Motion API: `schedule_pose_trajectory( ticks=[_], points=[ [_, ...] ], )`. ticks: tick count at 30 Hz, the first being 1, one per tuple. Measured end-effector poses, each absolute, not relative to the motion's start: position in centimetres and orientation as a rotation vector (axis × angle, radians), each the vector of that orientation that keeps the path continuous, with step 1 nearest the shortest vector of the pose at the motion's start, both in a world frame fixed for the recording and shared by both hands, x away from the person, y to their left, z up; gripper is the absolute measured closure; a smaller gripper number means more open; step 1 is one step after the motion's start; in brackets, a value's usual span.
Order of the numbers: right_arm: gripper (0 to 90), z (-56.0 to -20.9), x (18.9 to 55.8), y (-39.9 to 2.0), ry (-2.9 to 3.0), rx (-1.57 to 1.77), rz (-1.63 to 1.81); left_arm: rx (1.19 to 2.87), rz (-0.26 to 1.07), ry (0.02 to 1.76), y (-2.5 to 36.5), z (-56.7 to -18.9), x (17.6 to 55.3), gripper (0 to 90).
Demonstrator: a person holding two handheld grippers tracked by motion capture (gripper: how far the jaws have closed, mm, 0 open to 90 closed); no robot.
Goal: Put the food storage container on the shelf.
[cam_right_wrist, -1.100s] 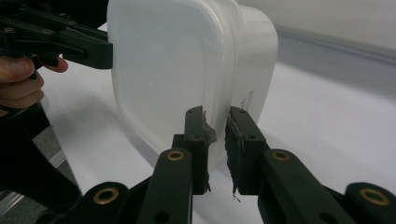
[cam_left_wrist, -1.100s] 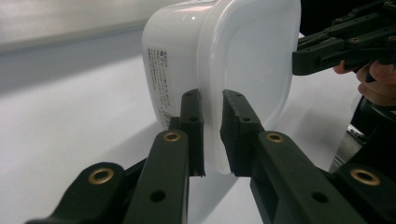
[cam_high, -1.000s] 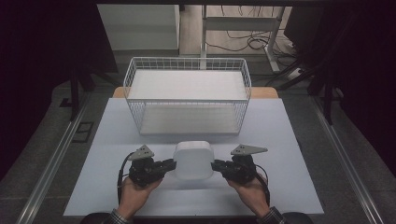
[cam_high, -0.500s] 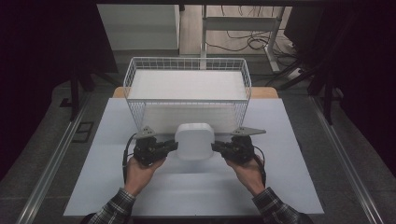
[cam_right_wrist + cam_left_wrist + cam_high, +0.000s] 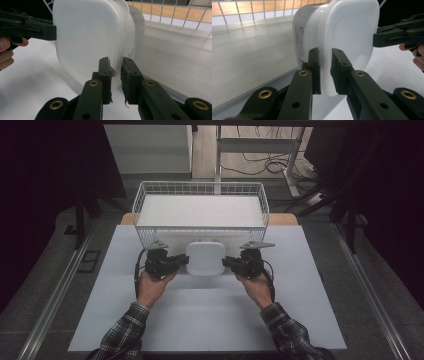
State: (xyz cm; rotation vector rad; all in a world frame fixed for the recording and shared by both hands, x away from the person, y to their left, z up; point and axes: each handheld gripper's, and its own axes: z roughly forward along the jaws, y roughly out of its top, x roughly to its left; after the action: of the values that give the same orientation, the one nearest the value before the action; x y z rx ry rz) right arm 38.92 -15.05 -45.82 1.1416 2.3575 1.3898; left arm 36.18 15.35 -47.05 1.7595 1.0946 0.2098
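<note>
White matte sheeting covers the table (image 5: 210,320), with a strip of bare wood showing at its far edge, and the room around it is dark, cables lying on the floor at 12 o'clock. A white wire basket (image 5: 200,210), rectangular with a fine grid wall, stands toward 12 o'clock on the table. Just in front of its near wall sits a translucent white plastic container (image 5: 204,258), smooth, square with rounded corners, capped by a lid whose rim flares out. The left gripper (image 5: 176,261), at 9 o'clock of the container, has its jaws closed tight on that rim; in the left gripper view the rim passes between the black pads (image 5: 314,67). The right gripper (image 5: 231,263), at 3 o'clock, pinches the opposite rim the same way. Small print on the container's side is too fine to read. Plaid sleeves (image 5: 122,335) are cut off by the bottom edge.
</note>
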Motion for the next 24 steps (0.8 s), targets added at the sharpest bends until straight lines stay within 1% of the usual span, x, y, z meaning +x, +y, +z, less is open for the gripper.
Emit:
schedule_pose_trajectory(
  ticks=[8, 17, 21, 24],
  points=[
    [77.4, -47.0, 39.9, -14.5, 2.369, 1.178, 1.36, 1.759, 0.199, 1.136, 15.4, -48.3, 37.2, 78.7],
    [76.6, -47.8, 41.0, -14.9, 2.371, 1.225, 1.352, 1.74, 0.162, 1.165, 14.9, -49.1, 38.3, 78.1],
    [75.5, -47.8, 41.2, -14.8, 2.368, 1.216, 1.353, 1.737, 0.172, 1.158, 15.0, -49.3, 38.6, 77.1],
    [72.9, -47.7, 41.4, -14.7, 2.361, 1.191, 1.351, 1.75, 0.205, 1.148, 14.8, -49.5, 38.7, 74.2]
  ],
)
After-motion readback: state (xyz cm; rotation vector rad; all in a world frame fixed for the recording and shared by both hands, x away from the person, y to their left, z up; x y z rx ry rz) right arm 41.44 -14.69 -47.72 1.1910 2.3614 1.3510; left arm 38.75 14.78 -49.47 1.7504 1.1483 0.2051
